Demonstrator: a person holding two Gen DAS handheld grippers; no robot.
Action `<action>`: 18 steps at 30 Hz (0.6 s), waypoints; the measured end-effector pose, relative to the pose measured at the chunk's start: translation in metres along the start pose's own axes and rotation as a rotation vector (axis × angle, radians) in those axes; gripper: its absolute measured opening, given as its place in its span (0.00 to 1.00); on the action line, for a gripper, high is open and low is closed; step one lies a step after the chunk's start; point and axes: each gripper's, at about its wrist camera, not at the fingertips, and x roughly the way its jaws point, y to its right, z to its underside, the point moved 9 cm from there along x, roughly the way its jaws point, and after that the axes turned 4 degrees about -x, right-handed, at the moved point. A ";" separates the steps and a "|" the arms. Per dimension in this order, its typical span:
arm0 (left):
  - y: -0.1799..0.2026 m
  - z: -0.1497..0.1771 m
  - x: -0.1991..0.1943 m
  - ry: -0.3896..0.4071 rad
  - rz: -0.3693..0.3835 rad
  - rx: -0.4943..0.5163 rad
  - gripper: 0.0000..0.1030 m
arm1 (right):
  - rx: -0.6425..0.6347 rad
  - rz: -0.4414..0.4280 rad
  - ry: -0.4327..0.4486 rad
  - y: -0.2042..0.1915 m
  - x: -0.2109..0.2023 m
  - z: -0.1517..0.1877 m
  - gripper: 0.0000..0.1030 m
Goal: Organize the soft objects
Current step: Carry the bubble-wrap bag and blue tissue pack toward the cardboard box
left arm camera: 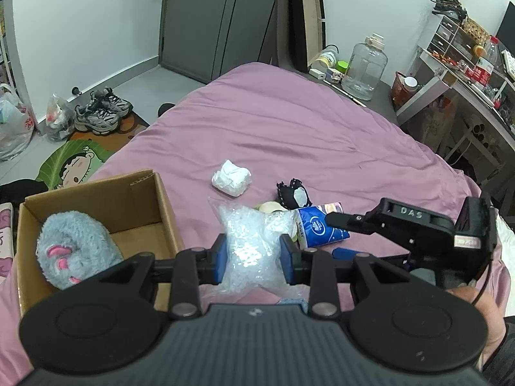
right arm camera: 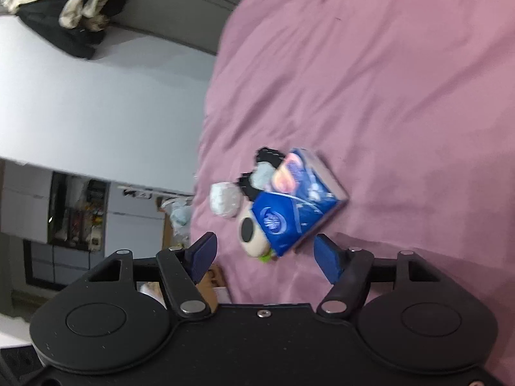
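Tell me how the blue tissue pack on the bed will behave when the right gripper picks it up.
The blue tissue pack looks soft and probably light, so it should dent between the pads. Its glossy wrapper may slip. It leans on a plush toy, which may shift.

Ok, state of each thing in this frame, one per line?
left gripper: shut on the bubble wrap
bubble wrap: squeezed, held above the bed
right gripper: open, nothing between its pads
tissue pack: lying tilted against the plush toy
cardboard box: open, grey fluffy slipper inside
crumpled paper: loose on the bed
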 end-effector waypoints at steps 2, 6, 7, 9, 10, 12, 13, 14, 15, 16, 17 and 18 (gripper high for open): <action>-0.003 -0.001 0.001 0.004 -0.011 -0.010 0.32 | 0.014 0.018 0.003 0.008 0.004 0.001 0.64; -0.011 -0.005 0.004 0.010 -0.038 -0.036 0.32 | 0.032 0.041 0.036 0.007 0.013 -0.003 0.63; -0.013 -0.006 0.005 0.009 -0.046 -0.044 0.32 | 0.034 0.058 0.047 0.005 0.016 -0.005 0.61; -0.017 -0.008 0.008 0.011 -0.060 -0.064 0.32 | 0.031 0.096 0.062 0.001 0.023 -0.007 0.53; -0.019 -0.009 0.009 0.012 -0.068 -0.071 0.32 | 0.031 0.116 0.069 0.002 0.025 -0.009 0.42; -0.022 -0.012 0.011 0.016 -0.081 -0.084 0.32 | 0.043 0.139 0.079 0.006 0.025 -0.012 0.32; -0.024 -0.012 0.012 0.017 -0.085 -0.088 0.32 | 0.056 0.134 0.082 0.007 0.024 -0.012 0.29; -0.024 -0.013 0.013 0.016 -0.089 -0.092 0.32 | 0.058 0.130 0.088 0.008 0.021 -0.012 0.28; -0.024 -0.013 0.014 0.016 -0.092 -0.093 0.32 | 0.044 0.136 0.098 0.008 0.018 -0.011 0.26; -0.025 -0.013 0.014 0.016 -0.094 -0.094 0.32 | 0.033 0.141 0.104 0.008 0.015 -0.011 0.24; -0.025 -0.013 0.015 0.016 -0.096 -0.095 0.32 | 0.026 0.144 0.106 0.008 0.011 -0.010 0.23; -0.025 -0.013 0.015 0.017 -0.097 -0.095 0.32 | 0.026 0.141 0.107 0.008 0.008 -0.008 0.22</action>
